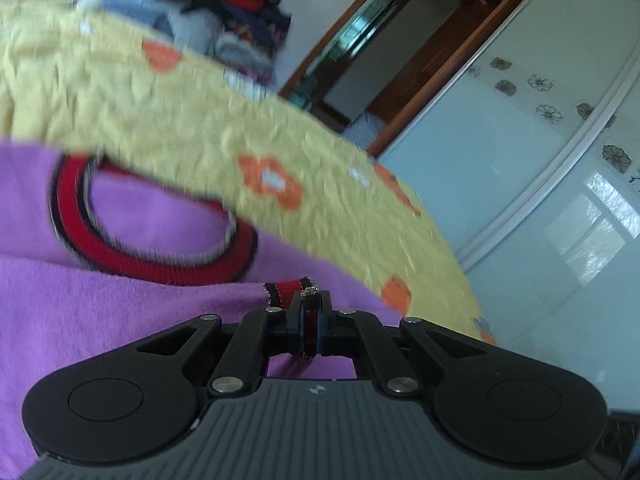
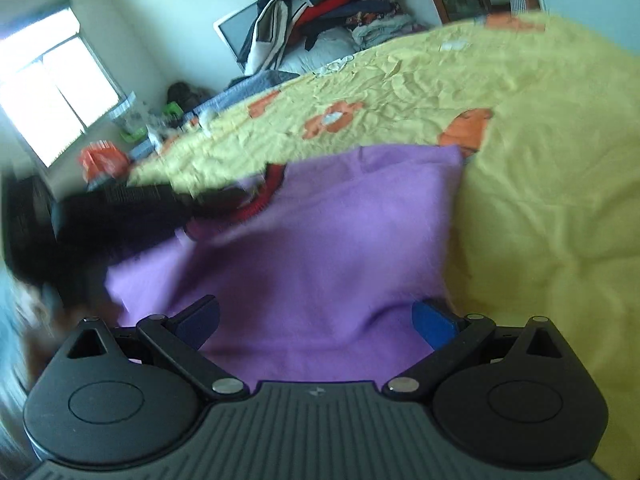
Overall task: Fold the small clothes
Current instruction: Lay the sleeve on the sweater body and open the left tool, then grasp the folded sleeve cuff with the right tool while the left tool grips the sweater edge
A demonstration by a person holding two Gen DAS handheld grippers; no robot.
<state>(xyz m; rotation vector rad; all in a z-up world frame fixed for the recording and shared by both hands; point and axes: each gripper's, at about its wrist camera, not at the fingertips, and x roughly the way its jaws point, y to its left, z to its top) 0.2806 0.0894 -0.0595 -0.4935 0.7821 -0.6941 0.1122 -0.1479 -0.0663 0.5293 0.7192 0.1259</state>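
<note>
A small purple garment (image 1: pixel 120 304) with red, black-edged trim lies on a yellow bedspread (image 1: pixel 168 96). Its round red-trimmed opening (image 1: pixel 120 248) shows at the left of the left wrist view. My left gripper (image 1: pixel 310 300) is shut on a red-and-black trimmed edge (image 1: pixel 286 292) of the garment. In the right wrist view the purple garment (image 2: pixel 328 240) spreads out under my right gripper (image 2: pixel 316 320), which is open, its blue fingers (image 2: pixel 434 324) wide apart above the cloth. The left gripper (image 2: pixel 132 208) appears there as a dark blurred shape at the garment's left edge.
A heap of clothes (image 2: pixel 320 4) is piled at the far side of the bed. The bedspread (image 2: pixel 540 160) has orange flowers. A wardrobe with frosted sliding doors (image 1: pixel 540 160) and a wooden door frame (image 1: pixel 400 60) stand beyond the bed. A window (image 2: pixel 52 88) and cluttered items (image 2: pixel 120 148) lie left.
</note>
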